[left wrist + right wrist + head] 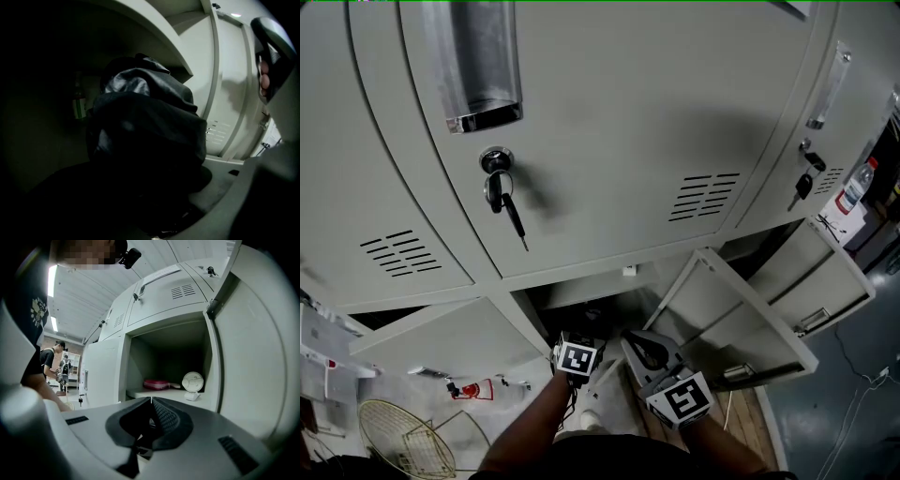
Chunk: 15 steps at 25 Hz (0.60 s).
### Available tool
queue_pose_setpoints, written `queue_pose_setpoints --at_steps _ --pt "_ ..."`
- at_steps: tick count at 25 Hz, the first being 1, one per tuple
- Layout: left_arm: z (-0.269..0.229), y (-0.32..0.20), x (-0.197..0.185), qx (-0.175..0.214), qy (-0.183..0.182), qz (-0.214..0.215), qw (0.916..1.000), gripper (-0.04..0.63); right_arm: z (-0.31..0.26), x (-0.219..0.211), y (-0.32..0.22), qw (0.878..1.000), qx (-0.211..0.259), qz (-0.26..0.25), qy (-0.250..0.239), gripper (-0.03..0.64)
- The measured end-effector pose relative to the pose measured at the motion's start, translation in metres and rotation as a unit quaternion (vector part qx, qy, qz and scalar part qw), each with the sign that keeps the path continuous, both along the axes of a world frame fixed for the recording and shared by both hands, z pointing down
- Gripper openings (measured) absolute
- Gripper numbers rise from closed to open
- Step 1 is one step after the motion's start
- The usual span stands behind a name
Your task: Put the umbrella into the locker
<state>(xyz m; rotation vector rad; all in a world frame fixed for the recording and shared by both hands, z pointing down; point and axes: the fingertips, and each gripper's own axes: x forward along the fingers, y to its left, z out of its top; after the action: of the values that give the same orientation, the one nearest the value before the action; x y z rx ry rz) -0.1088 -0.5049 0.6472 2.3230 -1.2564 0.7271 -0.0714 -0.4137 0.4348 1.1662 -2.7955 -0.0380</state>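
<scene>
A wall of grey lockers [609, 122] fills the head view, the lower doors [741, 323] swung wide. Inside a dark lower compartment stands the umbrella [145, 122], a folded black bundle under the shelf, with its lower end on the compartment floor. The person's left forearm [530, 427] reaches forward and down, so the left tool [578, 345] points into that opening. The umbrella crowds the space right in front of it. The left gripper view is too dark there to tell whether the jaws press on the fabric or stand clear of it. The right tool [150, 400] is held level just beside the left one, outside the opening. Its jaws are closed together with nothing between them. Ahead of it, another open compartment holds a flat pink case [156, 384] and a small white fan [192, 382]. A key [502, 197] hangs in an upper lock.
</scene>
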Motion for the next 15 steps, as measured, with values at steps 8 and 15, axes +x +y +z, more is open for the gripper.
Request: queue_pose_setpoints --at_steps 8,15 --pt "0.013 -0.015 -0.003 -0.047 0.011 -0.014 0.9988 0.313 0.0 -0.002 -0.001 1.0 0.006 0.003 0.007 0.031" --pt "0.005 -0.029 -0.001 -0.017 -0.005 -0.023 0.9996 0.324 0.0 -0.002 -0.004 1.0 0.006 0.006 0.008 0.031"
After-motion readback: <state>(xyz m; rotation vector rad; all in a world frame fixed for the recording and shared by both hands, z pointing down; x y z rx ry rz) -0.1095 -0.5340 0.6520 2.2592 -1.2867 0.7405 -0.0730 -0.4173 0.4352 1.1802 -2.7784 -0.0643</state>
